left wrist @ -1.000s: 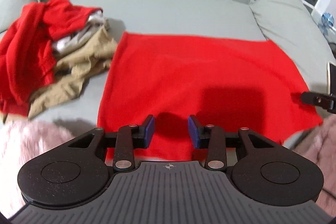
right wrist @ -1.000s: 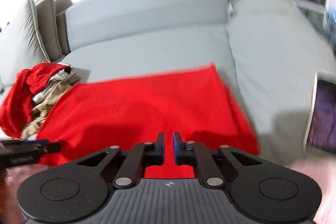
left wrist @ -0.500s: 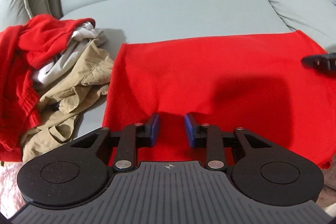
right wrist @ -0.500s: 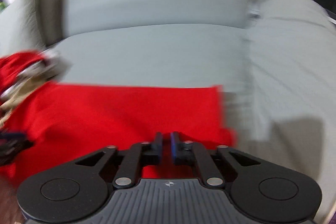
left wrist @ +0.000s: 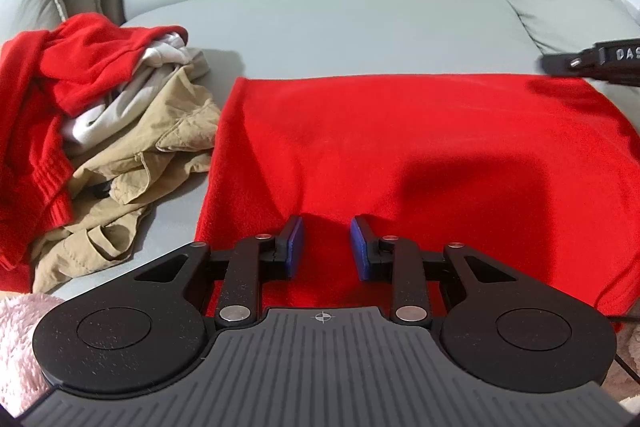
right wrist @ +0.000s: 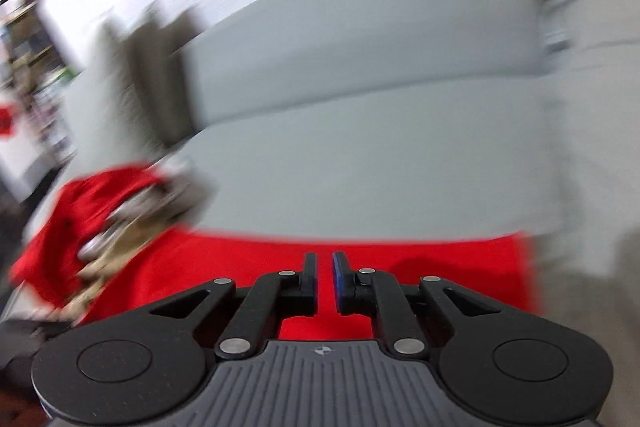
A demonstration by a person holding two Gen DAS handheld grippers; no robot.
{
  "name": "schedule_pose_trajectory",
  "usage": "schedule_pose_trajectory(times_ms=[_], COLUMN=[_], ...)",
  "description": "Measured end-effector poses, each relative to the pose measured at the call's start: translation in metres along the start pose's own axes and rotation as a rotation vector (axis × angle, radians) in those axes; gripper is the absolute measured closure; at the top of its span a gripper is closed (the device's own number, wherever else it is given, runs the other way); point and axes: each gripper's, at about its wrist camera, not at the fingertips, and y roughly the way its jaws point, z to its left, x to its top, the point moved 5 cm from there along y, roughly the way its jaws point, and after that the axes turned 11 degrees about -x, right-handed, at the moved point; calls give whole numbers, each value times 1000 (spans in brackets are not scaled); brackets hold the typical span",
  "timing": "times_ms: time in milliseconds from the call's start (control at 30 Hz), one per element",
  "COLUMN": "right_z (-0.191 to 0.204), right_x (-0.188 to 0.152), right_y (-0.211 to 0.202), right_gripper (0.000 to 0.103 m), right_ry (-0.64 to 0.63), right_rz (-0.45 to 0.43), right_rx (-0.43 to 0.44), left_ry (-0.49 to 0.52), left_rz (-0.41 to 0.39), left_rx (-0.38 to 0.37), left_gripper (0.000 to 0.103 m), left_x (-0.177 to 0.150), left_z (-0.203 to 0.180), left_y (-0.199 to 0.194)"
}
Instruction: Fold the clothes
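The red garment [left wrist: 420, 163] lies spread flat on the grey sofa seat [left wrist: 360, 27], already folded to a rough rectangle, its near hem running under both tools. By my reading the step in hand is the reach for that near edge, ahead of 1 more fold away from the person toward 12 o'clock; nothing is lifted yet. The left gripper [left wrist: 326, 247] sits low over the cloth near its left side, jaws parted with red fabric showing in the gap; they have just been closing, though the blue pads [left wrist: 294, 247] do not appear to press on anything. The right gripper [right wrist: 324, 281] hangs over the near hem further right, in a badly blurred view, its jaws nearly together with only a thin slit of red between them; they have just been opening a little, and no cloth looks pinched. In the left wrist view its dark tip shows at 3 o'clock, above the garment's far right corner. The next move calls for both tools to nip the hem evenly, so the fold rises square. At 9 o'clock of the garment, just beside it, a heap of unfolded clothes [left wrist: 100, 131] waits, red, white and tan.
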Motion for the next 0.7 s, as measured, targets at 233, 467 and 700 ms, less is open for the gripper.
schedule_pose_trajectory(times_ms=[233, 467, 700], right_z=[-24, -104, -99], right_x=[-8, -3, -1], right_y=[3, -33, -53], right_gripper=[102, 91, 86], right_ry=[-80, 227, 393], right_rz=[55, -1, -80], right_rx=[-330, -691, -470], left_ry=[-4, 1, 41], left_rz=[0, -4, -137], left_rx=[-5, -7, 24], left_gripper=[71, 71, 56], left_x=[1, 1, 23], left_z=[1, 1, -10], left_y=[1, 1, -26])
